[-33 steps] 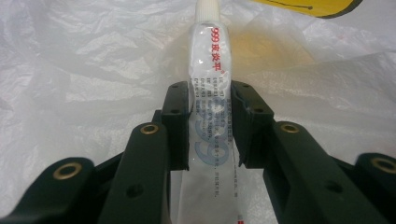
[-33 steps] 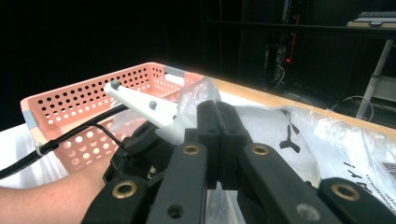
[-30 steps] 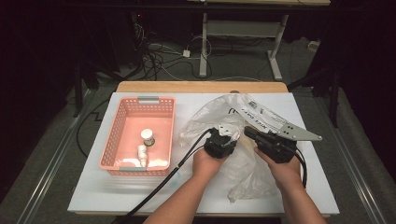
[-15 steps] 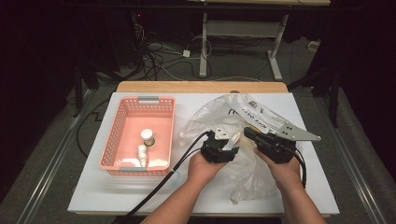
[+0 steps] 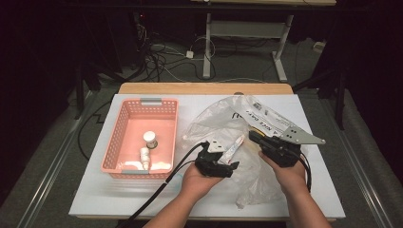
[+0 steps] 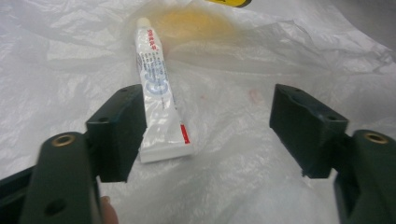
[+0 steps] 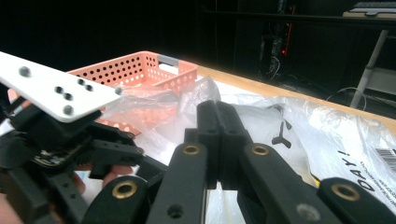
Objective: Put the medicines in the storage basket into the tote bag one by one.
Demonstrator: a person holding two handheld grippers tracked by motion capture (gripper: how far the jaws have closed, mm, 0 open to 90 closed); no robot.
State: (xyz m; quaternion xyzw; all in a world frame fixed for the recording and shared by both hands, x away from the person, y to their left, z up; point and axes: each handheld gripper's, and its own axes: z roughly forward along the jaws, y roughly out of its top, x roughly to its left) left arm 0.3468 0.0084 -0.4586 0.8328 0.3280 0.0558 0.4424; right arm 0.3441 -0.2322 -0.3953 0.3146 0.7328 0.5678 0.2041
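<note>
Left claw [image 6: 205, 135]: released; jaws have just been opening, wide apart, the tube beside the left jaw, unpressed.
Right claw [image 7: 219, 140]: clenched, jaws together; whether it pinches the bag I cannot tell.
Tube [image 6: 161, 98]: white, lying on the plastic bag [image 6: 243, 186]; long axis runs from lower centre to upper left, cap end up, crimped end down.
High view: tube [image 5: 234, 147] slants up to the right, mid-frame.
Basket [image 5: 124, 142]: left on the table [image 5: 95, 199].
</note>
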